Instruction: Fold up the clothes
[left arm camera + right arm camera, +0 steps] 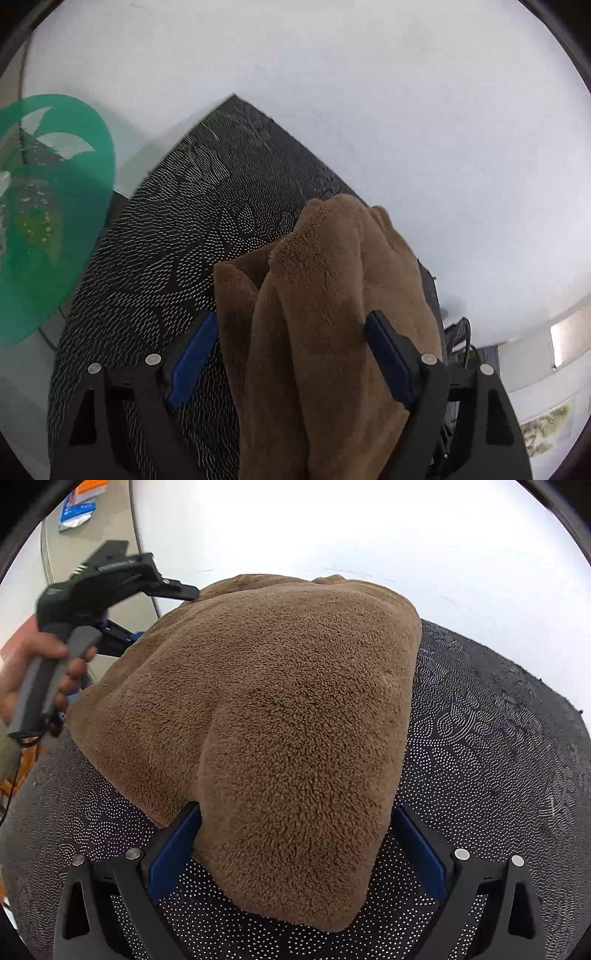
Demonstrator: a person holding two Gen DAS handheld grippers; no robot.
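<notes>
On the dark dotted mat (pixel 480 746), which covers part of the white worktop (pixel 332 528), lies the brown fleece garment (pixel 280 709), bunched into a thick mound rather than flat. Right hand-held gripper (pixel 295 853): jaws wide, blue pads standing either side of the garment's near lobe. The left pad seems to touch the pile; the right pad stands just clear, so nothing is pinched. Judgement: poised to take the near edge.

Left hand-held gripper (pixel 291 354): jaws also wide, with a tall fold of the fleece rising between them. Fabric brushes the right pad and lies close to the left one; no squeeze visible. From the right wrist view this tool sits at the garment's far left edge, one finger over the fleece, a person's hand (pixel 44 672) on the handle. Judgement: both tools bracket opposite ends so the cloth can be lifted and spread evenly.

Green stencil-like sheet (pixel 55 206) lies left of the mat, well apart from the garment. Folding appears barely begun; no crisp crease shows.
</notes>
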